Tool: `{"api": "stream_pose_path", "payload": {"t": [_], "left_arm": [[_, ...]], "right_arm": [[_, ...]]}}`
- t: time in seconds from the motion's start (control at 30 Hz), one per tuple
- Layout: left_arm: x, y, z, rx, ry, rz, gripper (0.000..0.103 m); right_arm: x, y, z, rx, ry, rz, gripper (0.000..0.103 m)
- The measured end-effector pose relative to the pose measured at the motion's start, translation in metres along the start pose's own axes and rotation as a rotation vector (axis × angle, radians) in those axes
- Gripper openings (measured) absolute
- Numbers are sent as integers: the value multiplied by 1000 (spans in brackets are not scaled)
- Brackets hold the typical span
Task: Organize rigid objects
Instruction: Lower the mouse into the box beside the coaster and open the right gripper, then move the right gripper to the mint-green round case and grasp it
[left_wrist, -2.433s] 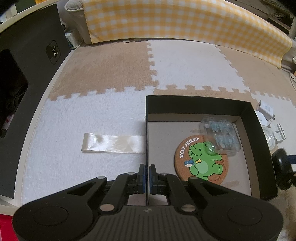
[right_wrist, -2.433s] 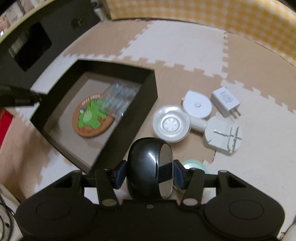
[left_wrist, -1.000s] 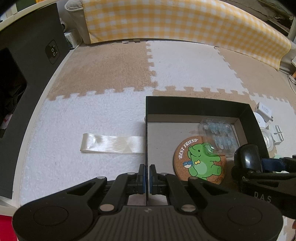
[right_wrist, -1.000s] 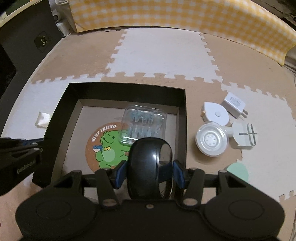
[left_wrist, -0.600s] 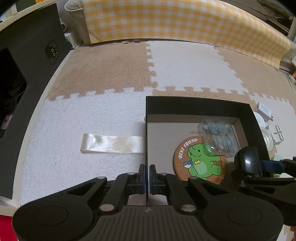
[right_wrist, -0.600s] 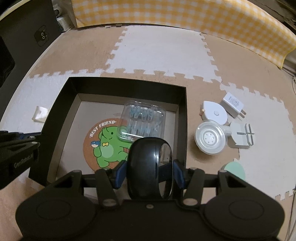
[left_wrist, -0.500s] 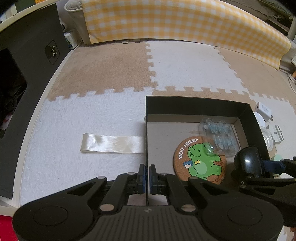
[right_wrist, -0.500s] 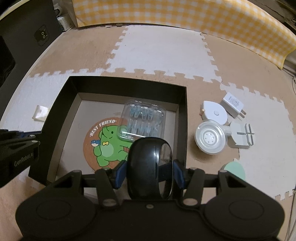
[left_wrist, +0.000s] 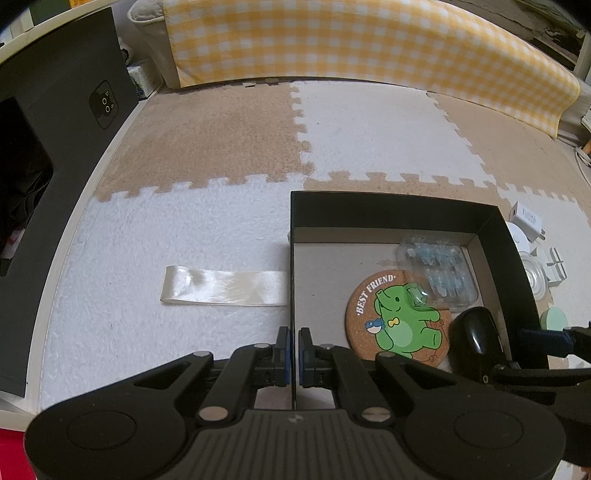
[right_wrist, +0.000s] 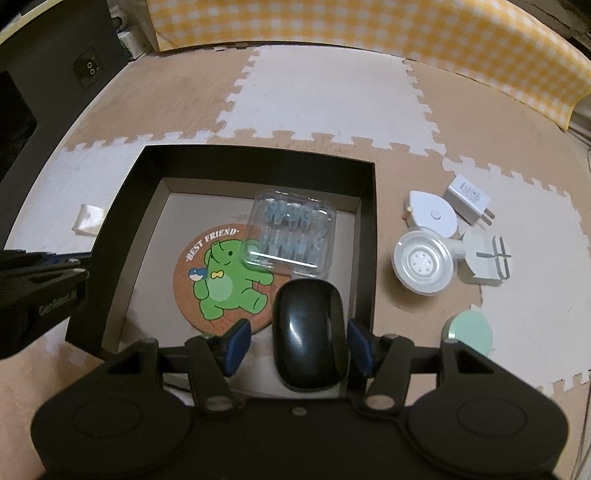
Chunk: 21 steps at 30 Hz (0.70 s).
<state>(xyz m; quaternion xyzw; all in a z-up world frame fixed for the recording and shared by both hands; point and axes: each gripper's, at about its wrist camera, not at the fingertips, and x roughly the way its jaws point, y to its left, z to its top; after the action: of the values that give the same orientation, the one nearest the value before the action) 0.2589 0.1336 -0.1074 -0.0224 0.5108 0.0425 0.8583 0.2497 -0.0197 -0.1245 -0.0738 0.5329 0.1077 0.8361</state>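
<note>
A black open box sits on the foam mat and also shows in the left wrist view. Inside lie a cork coaster with a green elephant and a clear plastic case. A black computer mouse rests in the box's near right corner, between the spread fingers of my right gripper, which is open. In the left wrist view the mouse lies beside the coaster. My left gripper is shut on the box's left wall.
Right of the box lie a white teardrop gadget, a white charger, a round white disc, a white plug adapter and a mint disc. A cream ribbon lies left of the box. A yellow checked cushion lines the far edge.
My right gripper carried the mouse over the box, lowered it and opened its fingers; the mouse now lies flat in the box. My left gripper stayed still.
</note>
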Motion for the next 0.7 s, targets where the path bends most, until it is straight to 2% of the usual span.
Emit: {"api": "stream_pose_path", "payload": {"t": [0.27,0.47,0.57,0.7], "left_arm": [[0,0,0,0,0,0,4],[0,0,0,1,0,1,4],[0,0,0,0,0,0,4],[0,0,0,0,0,0,4]], "right_arm": [[-16,-5,-2,16,-26,61,63],[-39,-14,-6,4,-64,108,70],[-53,-21,-8,-2,-94,127,76],[-75,-33,-9,-4,-146,172,95]]}}
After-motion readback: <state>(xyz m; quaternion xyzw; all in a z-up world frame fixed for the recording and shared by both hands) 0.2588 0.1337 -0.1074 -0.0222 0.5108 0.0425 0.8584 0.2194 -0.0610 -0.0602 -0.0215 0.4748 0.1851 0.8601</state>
